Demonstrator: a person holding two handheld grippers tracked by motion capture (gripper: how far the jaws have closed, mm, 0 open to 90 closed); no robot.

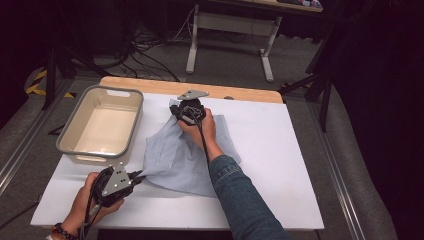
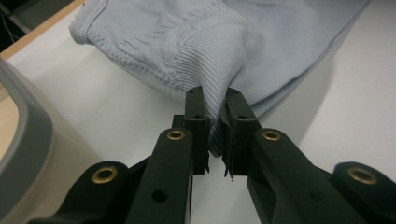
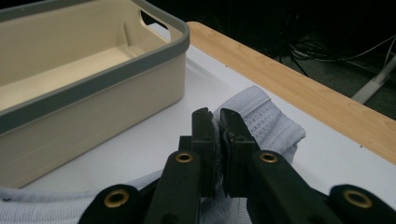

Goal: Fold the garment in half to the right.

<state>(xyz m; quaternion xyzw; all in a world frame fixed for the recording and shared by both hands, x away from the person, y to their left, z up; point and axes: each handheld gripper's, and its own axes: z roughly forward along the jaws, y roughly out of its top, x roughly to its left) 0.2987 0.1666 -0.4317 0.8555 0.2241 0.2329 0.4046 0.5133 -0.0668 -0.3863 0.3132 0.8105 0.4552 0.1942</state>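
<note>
high view: whole pale-blue garment [image 1: 185, 155] spread on bench [image 1: 270, 165] | left gripper [image 2: 215, 135] fingers pinch near-left hem | right gripper [image 3: 217, 149] fingers pinch far ribbed edge

High view looks down; both close tongs views share the garment [image 2: 196, 42].

No readable text, label, brand, number or sign appears on any surface in the high view, the left gripper view or the right gripper view.
</note>
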